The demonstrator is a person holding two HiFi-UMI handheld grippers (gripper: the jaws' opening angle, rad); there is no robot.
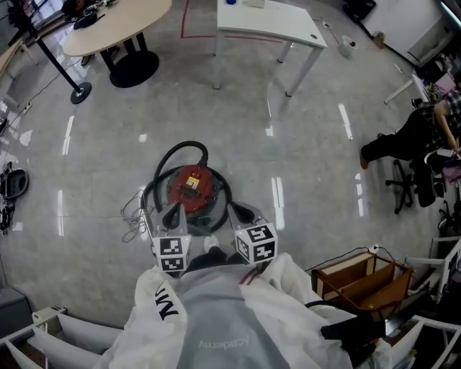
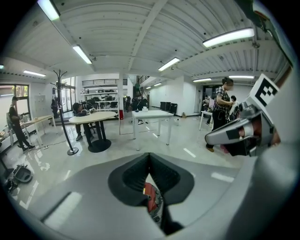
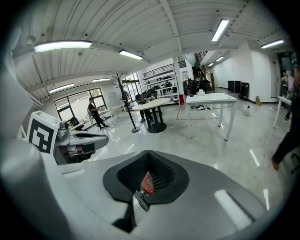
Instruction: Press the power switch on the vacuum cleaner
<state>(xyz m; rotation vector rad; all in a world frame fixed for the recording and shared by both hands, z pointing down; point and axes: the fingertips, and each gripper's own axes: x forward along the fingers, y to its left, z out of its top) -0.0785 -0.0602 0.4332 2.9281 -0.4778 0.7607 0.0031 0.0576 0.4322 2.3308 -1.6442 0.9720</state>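
Note:
The red vacuum cleaner (image 1: 191, 189) sits on the grey floor straight ahead, with its black hose (image 1: 181, 150) looped around it. My left gripper (image 1: 171, 220) hovers over the vacuum's near left side and my right gripper (image 1: 241, 216) over its near right side. Both hold nothing. In the left gripper view the left gripper (image 2: 150, 161) is shut, and a sliver of the red vacuum cleaner (image 2: 151, 197) shows through the gap below the tips. In the right gripper view the right gripper (image 3: 147, 159) is shut above the red vacuum cleaner (image 3: 146, 183). The power switch cannot be made out.
A tangle of thin cable (image 1: 133, 216) lies left of the vacuum. An oval table (image 1: 115, 25) and a white table (image 1: 270, 21) stand farther off. A person (image 1: 410, 144) with a chair is at the right. A wooden box (image 1: 360, 281) stands near right.

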